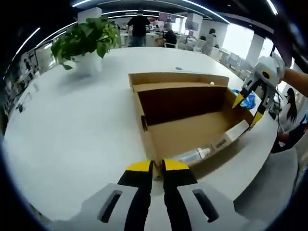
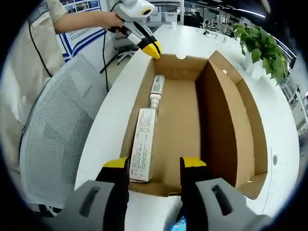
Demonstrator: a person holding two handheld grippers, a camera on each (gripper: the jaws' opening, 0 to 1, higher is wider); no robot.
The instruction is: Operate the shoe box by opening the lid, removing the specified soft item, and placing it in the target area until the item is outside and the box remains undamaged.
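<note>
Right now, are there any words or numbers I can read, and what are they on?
None can be read.
Long white carton in the cardboard box: small print, too blurred.
Tube: label too small.
Wall poster: blue lettering, too blurred.

A white table (image 1: 72,120) carried everything. An open cardboard box (image 1: 192,130) lay directly on it, close ahead of the left gripper (image 1: 158,166), its near corner at the jaw tips; in the right gripper view the box (image 2: 231,115) stretched away just ahead of the right gripper (image 2: 155,163). A potted plant (image 1: 86,41) stood on the table farther ahead and to the left of the left gripper, well apart from the box; it (image 2: 262,45) sat ahead-right of the right gripper.
</note>
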